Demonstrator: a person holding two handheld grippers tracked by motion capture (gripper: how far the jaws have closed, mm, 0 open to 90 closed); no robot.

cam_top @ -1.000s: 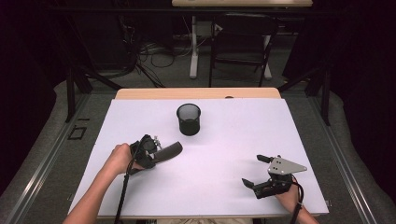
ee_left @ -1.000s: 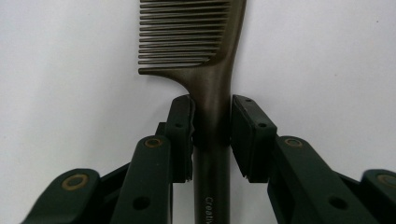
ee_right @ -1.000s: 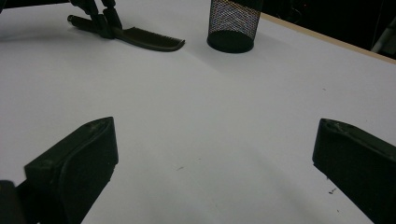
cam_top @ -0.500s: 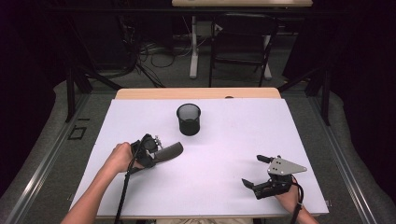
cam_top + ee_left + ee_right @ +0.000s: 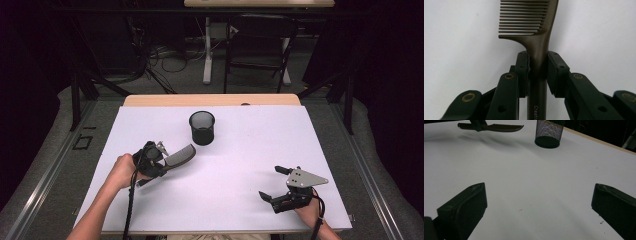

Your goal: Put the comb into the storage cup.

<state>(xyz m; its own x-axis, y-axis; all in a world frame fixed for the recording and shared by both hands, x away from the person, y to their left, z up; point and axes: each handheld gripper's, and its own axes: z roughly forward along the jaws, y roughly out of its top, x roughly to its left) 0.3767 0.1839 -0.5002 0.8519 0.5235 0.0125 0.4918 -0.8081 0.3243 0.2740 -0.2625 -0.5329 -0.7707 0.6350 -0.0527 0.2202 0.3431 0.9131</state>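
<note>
Nothing moved since before, left claw (image 5: 167,159) clenched on comb (image 5: 181,155) held level above table (image 5: 240,165), right claw (image 5: 274,182) released.

Dark room – grey floor (image 5: 50,165), cables (image 5: 160,60)

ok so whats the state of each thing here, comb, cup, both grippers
comb: clamped by its handle, lifted off the table, teeth end toward the cup
mesh cup: upright on the table, open top, apart from the comb
left gripper: shut on the comb handle
right gripper: jaws wide open, nothing between them, low over the white table
</note>
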